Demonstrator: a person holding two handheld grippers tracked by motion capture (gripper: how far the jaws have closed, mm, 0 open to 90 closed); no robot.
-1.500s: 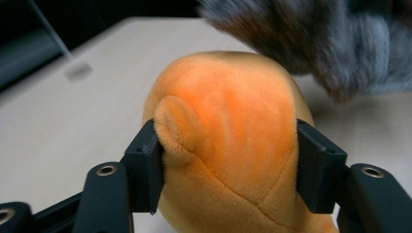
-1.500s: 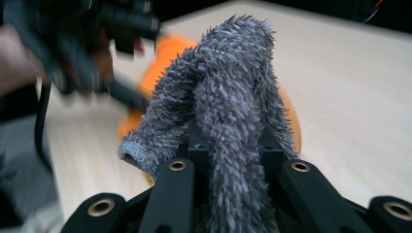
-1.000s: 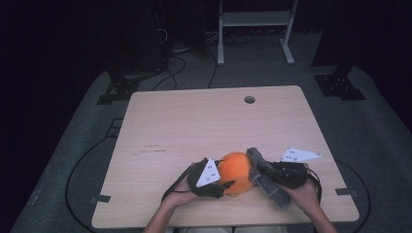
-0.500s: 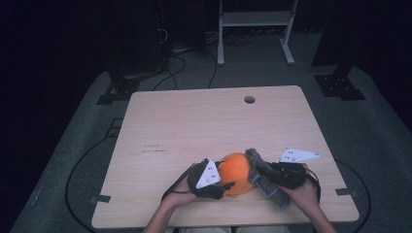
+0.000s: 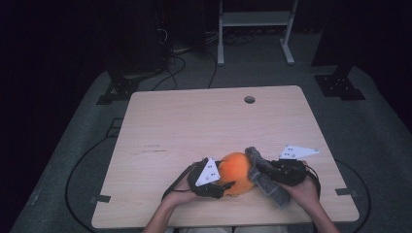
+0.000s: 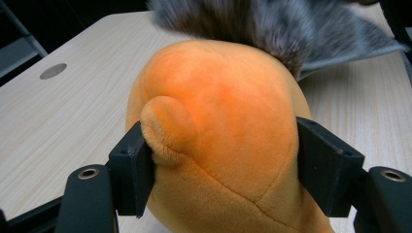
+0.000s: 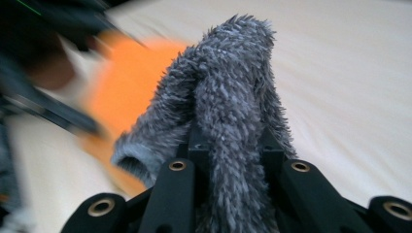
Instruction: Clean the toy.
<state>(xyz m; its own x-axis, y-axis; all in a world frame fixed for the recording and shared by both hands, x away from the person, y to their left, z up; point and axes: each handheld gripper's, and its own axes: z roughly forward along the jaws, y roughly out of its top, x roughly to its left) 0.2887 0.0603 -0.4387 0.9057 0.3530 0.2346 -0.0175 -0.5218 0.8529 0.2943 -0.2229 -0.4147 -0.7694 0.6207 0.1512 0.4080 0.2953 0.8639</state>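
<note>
An orange plush toy [image 5: 235, 167] lies near the front edge of the wooden table [image 5: 194, 121]. My left gripper [image 5: 222, 183] comes at it from the left and is shut on it. In the left gripper view the two black pads [image 6: 133, 167] press into the sides of the plush toy [image 6: 223, 111]. A grey furry cloth [image 5: 278, 195] drapes against the toy's right side. My right gripper [image 5: 265, 171] is shut on that cloth [image 7: 228, 82], which stands up between its jaws [image 7: 232, 145]. The cloth's top [image 6: 272, 24] brushes the toy.
A round cable hole [image 5: 249, 99] sits near the table's far edge. Behind the table stand the legs of a white frame [image 5: 252, 29], with cables [image 5: 180, 58] on the dark floor. The person's hands [image 5: 306, 191] hold both grippers at the front edge.
</note>
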